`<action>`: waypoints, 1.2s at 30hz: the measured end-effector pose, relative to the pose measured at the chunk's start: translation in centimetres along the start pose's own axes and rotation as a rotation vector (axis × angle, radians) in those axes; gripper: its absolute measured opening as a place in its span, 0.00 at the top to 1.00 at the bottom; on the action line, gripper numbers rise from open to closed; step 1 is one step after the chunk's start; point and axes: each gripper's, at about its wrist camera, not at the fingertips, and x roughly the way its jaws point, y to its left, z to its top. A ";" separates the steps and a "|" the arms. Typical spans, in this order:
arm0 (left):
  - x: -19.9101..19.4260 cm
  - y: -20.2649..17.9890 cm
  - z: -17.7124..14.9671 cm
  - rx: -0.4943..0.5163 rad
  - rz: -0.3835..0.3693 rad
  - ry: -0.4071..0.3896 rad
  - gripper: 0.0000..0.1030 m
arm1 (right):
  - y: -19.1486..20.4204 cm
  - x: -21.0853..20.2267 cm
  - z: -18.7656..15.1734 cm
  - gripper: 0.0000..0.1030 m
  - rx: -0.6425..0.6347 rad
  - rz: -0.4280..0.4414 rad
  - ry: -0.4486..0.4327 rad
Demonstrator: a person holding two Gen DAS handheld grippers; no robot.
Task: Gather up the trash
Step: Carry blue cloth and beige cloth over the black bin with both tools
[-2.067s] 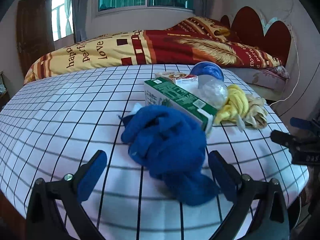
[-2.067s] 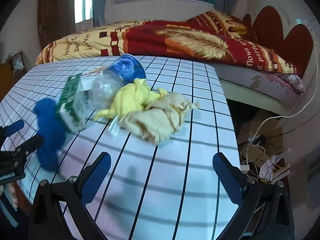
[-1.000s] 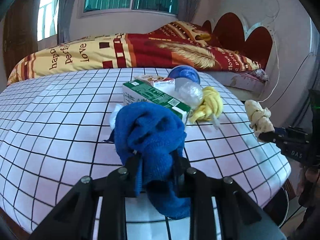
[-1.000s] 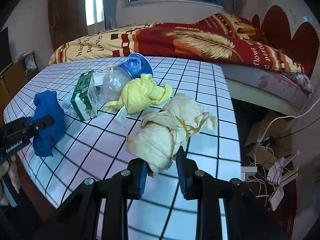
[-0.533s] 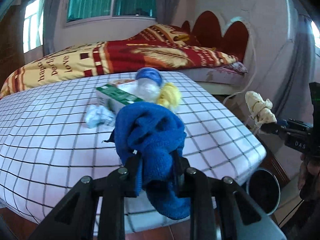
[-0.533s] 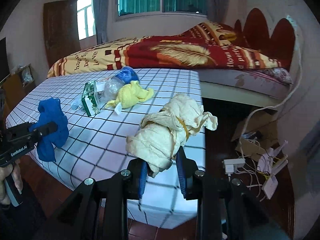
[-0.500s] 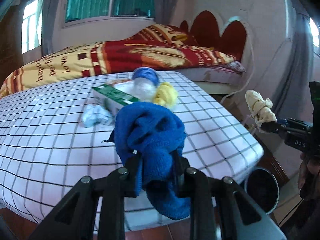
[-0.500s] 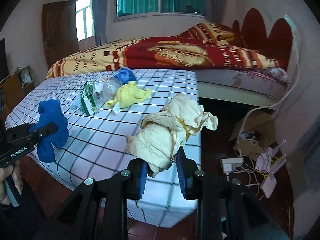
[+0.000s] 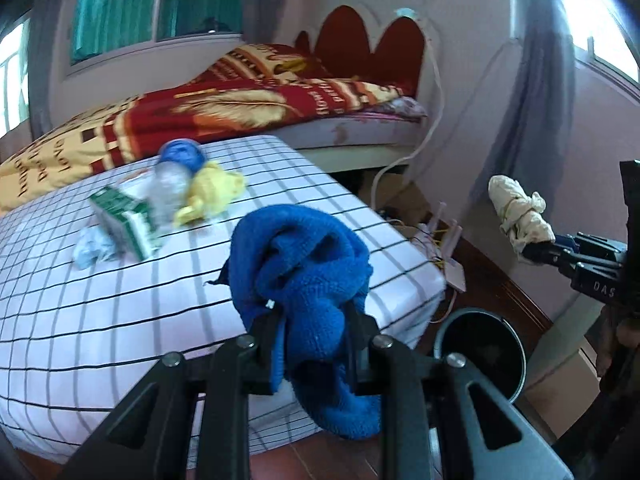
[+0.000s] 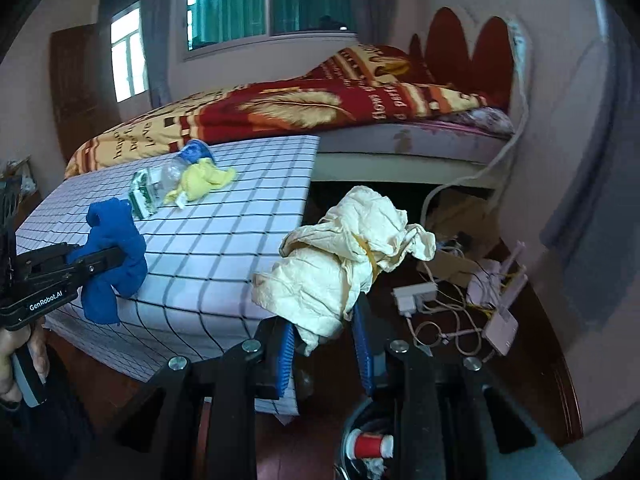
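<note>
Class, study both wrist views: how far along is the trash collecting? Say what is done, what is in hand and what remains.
Done: little; the bin holds only a red spool and scraps.
In hand: the left gripper is shut on the blue cloth; the right gripper is shut on the cream wad, both off the checked table.
Left: the green carton, clear bottle, yellow cloth and pale wad.

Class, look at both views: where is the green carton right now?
The green carton lies on the checked table, left of centre in the left wrist view, between a crumpled tissue and the clear plastic bottle.
</note>
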 end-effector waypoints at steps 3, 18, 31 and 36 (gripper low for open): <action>0.5 -2.0 0.0 0.027 -0.034 0.009 0.76 | -1.8 -1.2 -1.1 0.72 0.028 -0.021 -0.005; 2.9 -11.5 -0.7 0.160 -0.180 0.061 0.76 | -8.3 -4.1 -6.5 0.72 0.095 -0.115 0.027; 6.0 -18.7 -2.7 0.272 -0.327 0.142 0.76 | -12.5 -5.0 -11.6 0.72 0.138 -0.161 0.099; 7.5 -20.5 -3.7 0.310 -0.369 0.177 0.76 | -13.0 -4.5 -13.1 0.72 0.127 -0.161 0.138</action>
